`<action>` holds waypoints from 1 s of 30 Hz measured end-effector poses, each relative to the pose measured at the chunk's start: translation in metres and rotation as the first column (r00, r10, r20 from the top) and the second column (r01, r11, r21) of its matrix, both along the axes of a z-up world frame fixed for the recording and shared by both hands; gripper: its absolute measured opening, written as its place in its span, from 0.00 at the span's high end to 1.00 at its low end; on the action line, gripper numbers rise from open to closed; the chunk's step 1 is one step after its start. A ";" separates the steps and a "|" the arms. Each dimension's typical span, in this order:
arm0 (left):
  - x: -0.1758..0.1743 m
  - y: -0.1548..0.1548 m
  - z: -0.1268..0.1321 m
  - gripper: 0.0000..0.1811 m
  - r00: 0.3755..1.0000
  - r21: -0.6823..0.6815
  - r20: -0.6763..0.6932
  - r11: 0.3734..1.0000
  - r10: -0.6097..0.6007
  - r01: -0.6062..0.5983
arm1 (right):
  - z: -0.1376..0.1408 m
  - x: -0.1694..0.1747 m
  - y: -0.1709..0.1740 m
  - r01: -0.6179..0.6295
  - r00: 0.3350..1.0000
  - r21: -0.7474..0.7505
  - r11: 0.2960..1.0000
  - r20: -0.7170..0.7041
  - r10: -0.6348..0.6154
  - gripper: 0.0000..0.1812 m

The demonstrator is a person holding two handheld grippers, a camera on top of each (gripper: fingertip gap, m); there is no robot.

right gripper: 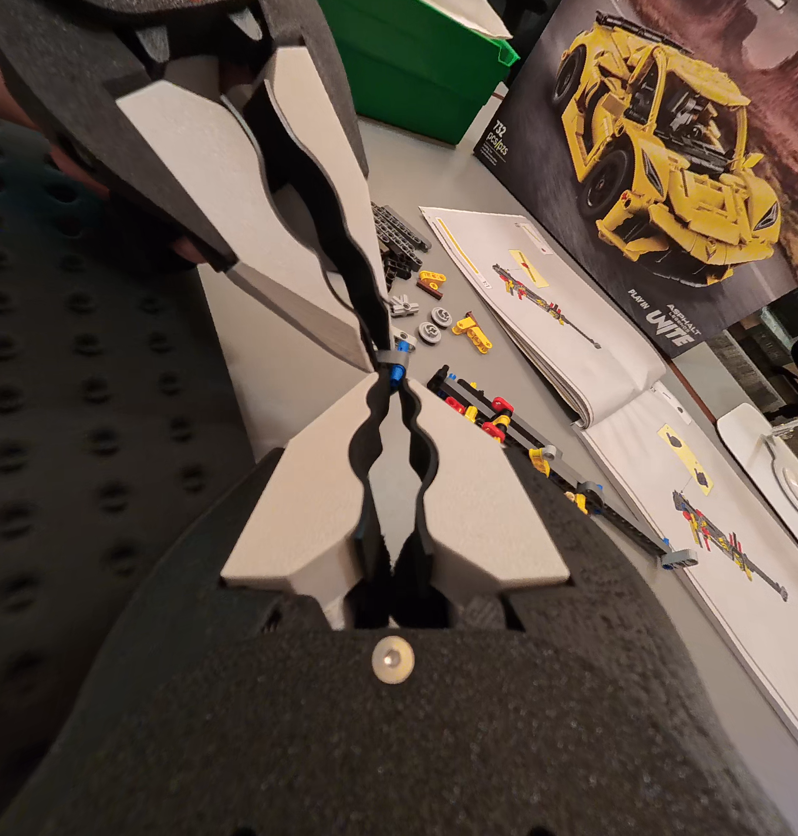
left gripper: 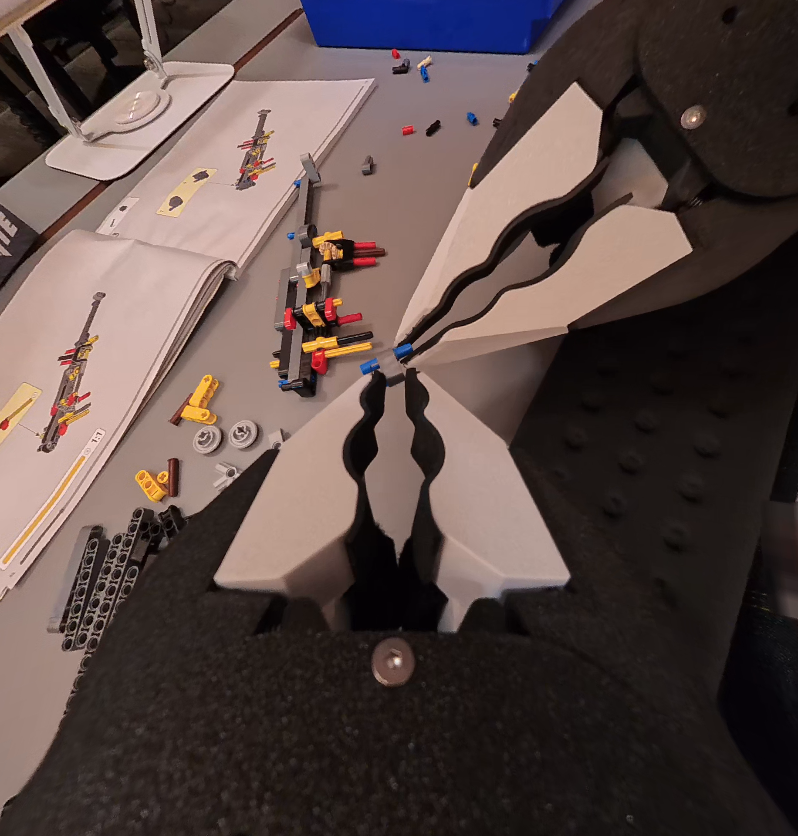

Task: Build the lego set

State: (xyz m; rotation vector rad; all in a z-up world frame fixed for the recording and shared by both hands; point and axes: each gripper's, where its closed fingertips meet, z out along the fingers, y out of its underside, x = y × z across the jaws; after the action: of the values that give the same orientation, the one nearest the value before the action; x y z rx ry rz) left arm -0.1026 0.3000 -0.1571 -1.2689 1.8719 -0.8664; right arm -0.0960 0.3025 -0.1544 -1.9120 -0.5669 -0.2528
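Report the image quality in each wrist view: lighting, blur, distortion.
Left wrist view: dim warm light, instruction booklet edges bowed by the wide lens, right margin smeared. Right wrist view: similar light, set box slightly soft, left gripper sharp.

box: print, not copied | booklet: step marks

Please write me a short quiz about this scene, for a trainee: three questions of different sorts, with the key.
1. True or false: the half-built model lies on the booklet.
2. The bin in the left wrist view is: A blue, B red, C white.
3. Fill in: the right gripper pinches a ___ pin.
Key: 1 false, it lies on the table beside the booklet; 2 A; 3 blue.
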 end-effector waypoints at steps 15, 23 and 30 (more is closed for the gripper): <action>0.007 0.001 -0.006 0.93 0.999 0.173 0.000 0.984 0.047 -0.046 | 0.000 0.004 0.000 0.010 0.999 -0.011 1.000 -0.045 -0.011 0.98; 0.009 0.000 -0.005 0.95 0.999 0.028 0.000 0.999 0.046 -0.046 | 0.001 0.004 0.000 -0.007 0.995 -0.017 1.000 -0.104 0.005 0.98; 0.006 0.009 -0.008 0.96 0.999 0.048 -0.020 0.998 0.045 -0.044 | -0.006 0.002 -0.002 -0.073 0.970 -0.086 0.994 -0.239 0.051 0.94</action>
State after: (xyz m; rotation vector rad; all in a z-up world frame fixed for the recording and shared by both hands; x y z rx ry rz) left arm -0.0965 0.3095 -0.1656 -1.2895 1.8627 -0.7834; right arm -0.0939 0.3008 -0.1604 -1.9767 -0.4839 0.0436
